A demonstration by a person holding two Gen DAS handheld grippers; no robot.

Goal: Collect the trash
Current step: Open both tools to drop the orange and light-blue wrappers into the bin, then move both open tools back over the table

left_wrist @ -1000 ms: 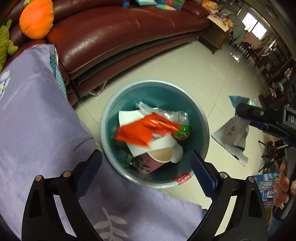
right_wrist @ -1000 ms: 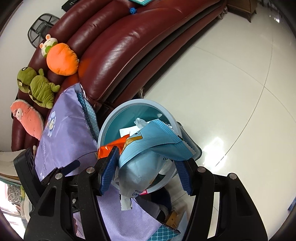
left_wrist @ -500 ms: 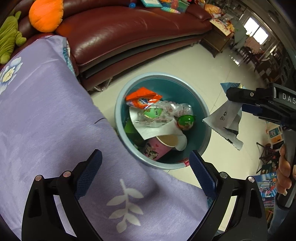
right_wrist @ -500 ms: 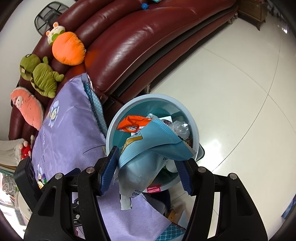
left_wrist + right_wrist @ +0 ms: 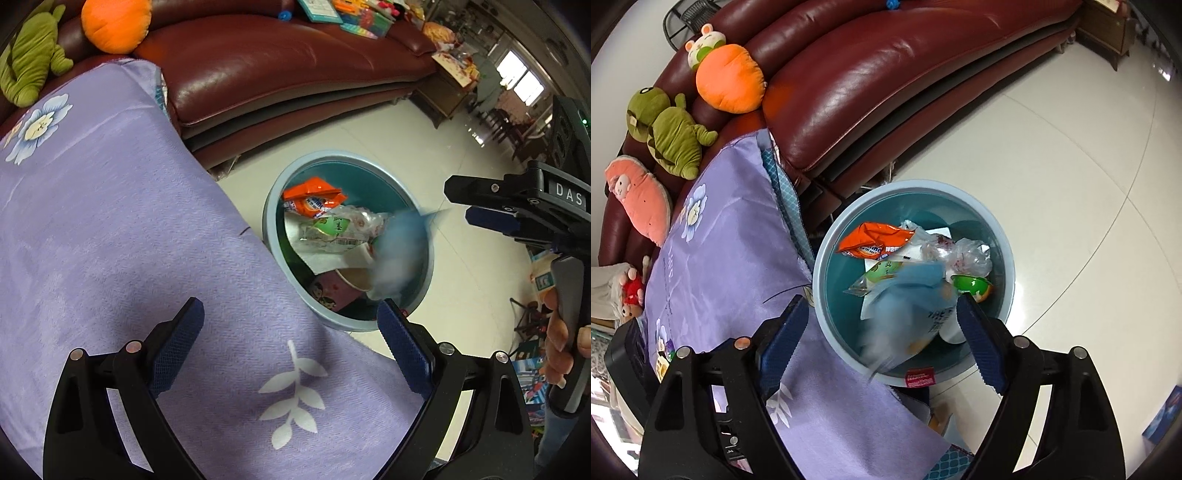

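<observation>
A round teal trash bin (image 5: 424,236) (image 5: 1006,251) stands on the floor beside the purple-covered table. It holds an orange snack wrapper (image 5: 312,197) (image 5: 873,242), clear plastic bags, a paper cup and other trash. A blue snack bag (image 5: 397,254) (image 5: 908,306) is blurred in mid-air, falling into the bin. My right gripper (image 5: 884,343) is open and empty above the bin; it also shows in the left wrist view (image 5: 476,203). My left gripper (image 5: 291,347) is open and empty over the purple cloth.
The purple flowered cloth (image 5: 110,240) (image 5: 731,251) covers the table left of the bin. A dark red leather sofa (image 5: 277,62) (image 5: 886,66) with plush toys (image 5: 729,77) runs behind. Pale tiled floor (image 5: 1071,155) lies to the right.
My right gripper has opened and the blue snack bag has dropped from it toward the bin. My left gripper has pulled back over the purple cloth.
</observation>
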